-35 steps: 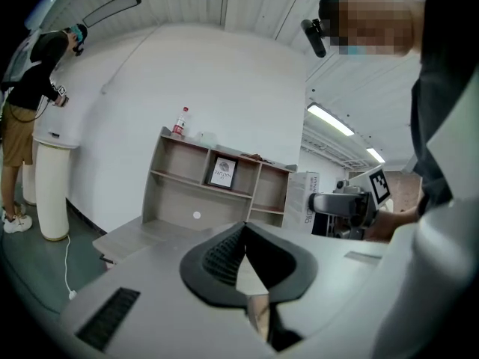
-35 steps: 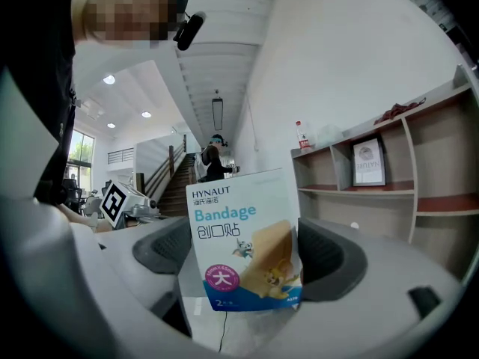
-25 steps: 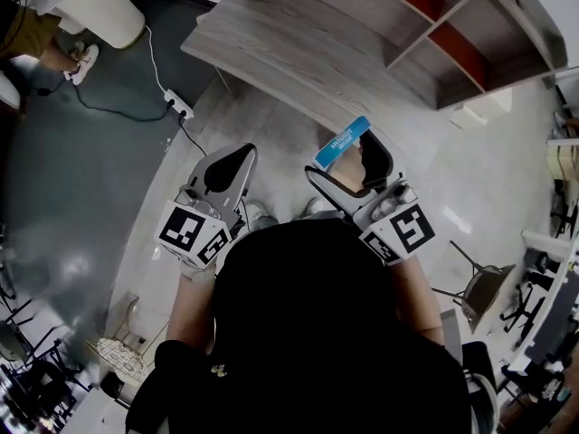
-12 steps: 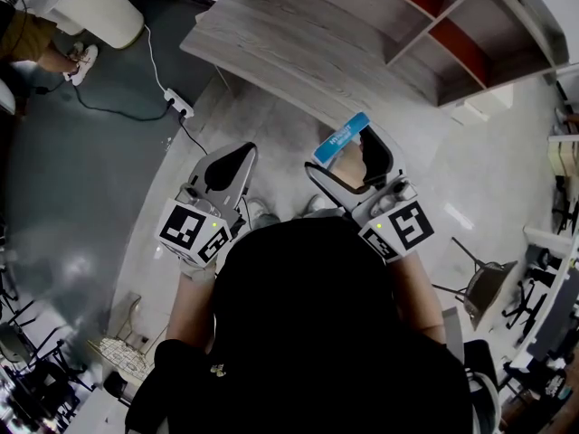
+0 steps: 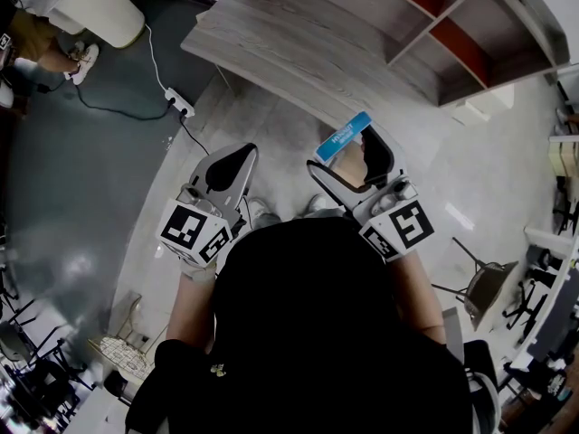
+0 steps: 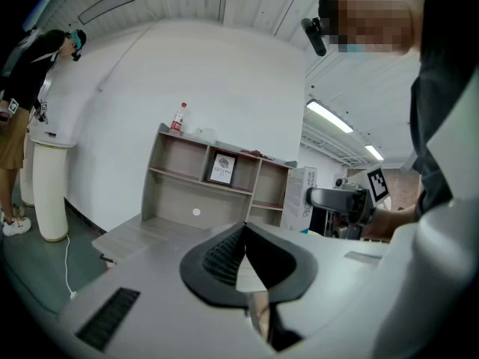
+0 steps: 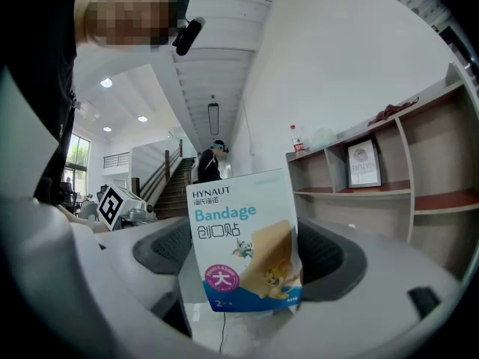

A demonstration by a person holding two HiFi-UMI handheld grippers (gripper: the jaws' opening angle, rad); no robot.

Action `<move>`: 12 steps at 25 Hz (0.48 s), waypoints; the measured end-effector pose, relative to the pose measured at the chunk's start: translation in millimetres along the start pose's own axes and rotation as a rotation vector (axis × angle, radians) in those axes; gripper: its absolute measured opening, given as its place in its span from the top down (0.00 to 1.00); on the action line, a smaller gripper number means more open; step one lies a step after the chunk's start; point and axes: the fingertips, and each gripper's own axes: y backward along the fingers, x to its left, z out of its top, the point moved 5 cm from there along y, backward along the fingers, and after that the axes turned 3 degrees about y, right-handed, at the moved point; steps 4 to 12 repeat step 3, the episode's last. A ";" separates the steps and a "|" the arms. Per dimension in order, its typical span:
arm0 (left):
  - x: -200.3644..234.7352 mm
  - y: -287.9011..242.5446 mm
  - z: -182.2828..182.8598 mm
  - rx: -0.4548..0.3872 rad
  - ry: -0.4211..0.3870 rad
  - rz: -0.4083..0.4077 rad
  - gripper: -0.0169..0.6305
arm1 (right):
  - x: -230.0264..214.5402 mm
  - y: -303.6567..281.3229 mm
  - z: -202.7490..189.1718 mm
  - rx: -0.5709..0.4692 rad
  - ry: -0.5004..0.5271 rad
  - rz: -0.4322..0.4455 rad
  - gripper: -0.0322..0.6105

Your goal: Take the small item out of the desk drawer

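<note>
My right gripper (image 5: 349, 154) is shut on a small white and blue bandage box (image 5: 342, 140), held upright above the floor in front of the grey wooden desk (image 5: 298, 57). In the right gripper view the box (image 7: 244, 239) stands between the two dark pads, its printed front facing the camera. My left gripper (image 5: 237, 156) is level with the right one, to its left, shut with nothing in it; its pads meet at the tip (image 6: 245, 229). No drawer shows in any view.
A shelf unit (image 5: 443, 34) stands on the desk's far side. A white power strip (image 5: 178, 107) with its cable lies on the floor at left, near a white cylinder (image 5: 95, 5) and a bystander's legs (image 5: 54, 52). A chair (image 5: 484, 289) stands at right.
</note>
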 end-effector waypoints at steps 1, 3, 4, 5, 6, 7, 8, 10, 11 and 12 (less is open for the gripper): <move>-0.2 -0.2 -0.3 -0.001 0.003 0.000 0.96 | -0.4 0.3 -0.4 0.001 -0.002 -0.001 0.28; -0.4 -0.3 -0.9 -0.001 0.006 0.003 0.96 | -1.0 0.9 -1.4 0.003 -0.005 -0.002 0.28; -0.4 -0.3 -0.9 -0.001 0.006 0.003 0.96 | -1.0 0.9 -1.4 0.003 -0.005 -0.002 0.28; -0.4 -0.3 -0.9 -0.001 0.006 0.003 0.96 | -1.0 0.9 -1.4 0.003 -0.005 -0.002 0.28; -0.4 -0.3 -0.9 -0.001 0.006 0.003 0.96 | -1.0 0.9 -1.4 0.003 -0.005 -0.002 0.28; -0.4 -0.3 -0.9 -0.001 0.006 0.003 0.96 | -1.0 0.9 -1.4 0.003 -0.005 -0.002 0.28; -0.4 -0.3 -0.9 -0.001 0.006 0.003 0.96 | -1.0 0.9 -1.4 0.003 -0.005 -0.002 0.28; -0.4 -0.3 -0.9 -0.001 0.006 0.003 0.96 | -1.0 0.9 -1.4 0.003 -0.005 -0.002 0.28; -0.4 -0.3 -0.9 -0.001 0.006 0.003 0.96 | -1.0 0.9 -1.4 0.003 -0.005 -0.002 0.28; -0.4 -0.3 -0.9 -0.001 0.006 0.003 0.96 | -1.0 0.9 -1.4 0.003 -0.005 -0.002 0.28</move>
